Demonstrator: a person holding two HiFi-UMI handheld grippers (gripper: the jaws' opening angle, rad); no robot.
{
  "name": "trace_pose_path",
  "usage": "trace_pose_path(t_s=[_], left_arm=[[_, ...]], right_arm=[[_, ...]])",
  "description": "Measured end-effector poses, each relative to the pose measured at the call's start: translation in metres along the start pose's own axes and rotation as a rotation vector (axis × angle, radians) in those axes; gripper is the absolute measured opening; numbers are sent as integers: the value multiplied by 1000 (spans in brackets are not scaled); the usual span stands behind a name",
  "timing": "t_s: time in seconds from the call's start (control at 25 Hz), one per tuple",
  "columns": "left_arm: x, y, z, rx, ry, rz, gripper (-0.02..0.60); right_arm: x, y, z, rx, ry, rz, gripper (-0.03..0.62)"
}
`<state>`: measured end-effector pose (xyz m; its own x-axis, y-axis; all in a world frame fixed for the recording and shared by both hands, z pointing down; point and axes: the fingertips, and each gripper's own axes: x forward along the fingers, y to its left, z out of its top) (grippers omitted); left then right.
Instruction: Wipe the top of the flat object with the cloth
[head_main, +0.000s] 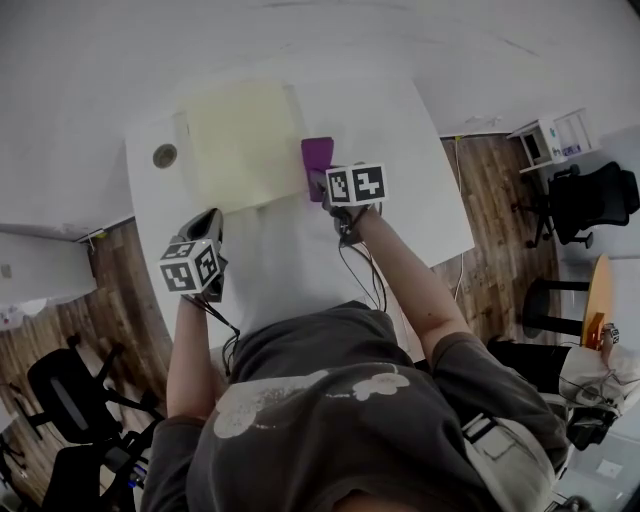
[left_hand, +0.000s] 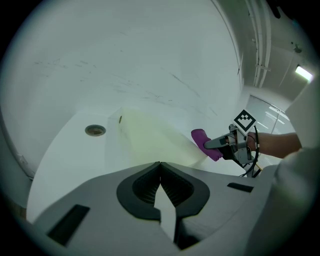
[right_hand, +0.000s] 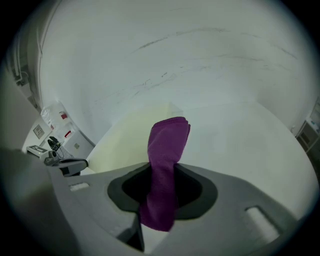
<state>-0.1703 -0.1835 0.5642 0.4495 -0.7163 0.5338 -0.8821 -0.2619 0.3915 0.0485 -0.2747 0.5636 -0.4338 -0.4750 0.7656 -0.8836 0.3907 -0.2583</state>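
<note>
A pale yellow flat sheet (head_main: 240, 140) lies on the white table (head_main: 420, 200), toward its far side. My right gripper (head_main: 322, 180) is shut on a folded purple cloth (head_main: 317, 156), which sits at the sheet's right edge. In the right gripper view the purple cloth (right_hand: 165, 170) sticks out forward between the jaws, over the yellow sheet (right_hand: 125, 142). My left gripper (head_main: 208, 222) hangs above the table's near left part, its jaws shut with nothing between them. From the left gripper view the yellow sheet (left_hand: 150, 137), the cloth (left_hand: 204, 143) and the right gripper (left_hand: 216, 143) show ahead.
A round cable grommet (head_main: 165, 155) is set in the table left of the sheet, also seen as the grommet (left_hand: 95, 130) in the left gripper view. Office chairs (head_main: 590, 200) and a small shelf unit (head_main: 545, 140) stand on the wood floor to the right; another chair (head_main: 70, 400) is at lower left.
</note>
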Motion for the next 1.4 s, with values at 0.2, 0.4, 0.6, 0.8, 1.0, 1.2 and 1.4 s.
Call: trace_pose_path(t_s=[0.2, 0.4, 0.6, 0.8, 1.0, 1.2, 1.4], left_arm=[[2, 4, 4, -10, -36, -40, -5], [-3, 8, 5, -27, -47, -51, -5], [-12, 11, 4, -42, -62, -30, -5], [-35, 4, 1, -45, -86, 24, -3], [-53, -18, -7, -53, -108, 68, -3], [-71, -56, -16, -22, -131, 88, -5], [-92, -96, -23, 14, -157, 101, -3]], right_arm=[[-5, -19, -16, 58, -1, -77, 120], [-15, -26, -25, 105, -23, -99, 120], [-22, -23, -20, 135, -78, -73, 120], [-32, -14, -23, 151, -104, -9, 120], [-47, -9, -25, 156, -130, 66, 120], [-67, -6, -37, 133, -143, 121, 120], [-92, -4, -53, 76, -143, 159, 120]])
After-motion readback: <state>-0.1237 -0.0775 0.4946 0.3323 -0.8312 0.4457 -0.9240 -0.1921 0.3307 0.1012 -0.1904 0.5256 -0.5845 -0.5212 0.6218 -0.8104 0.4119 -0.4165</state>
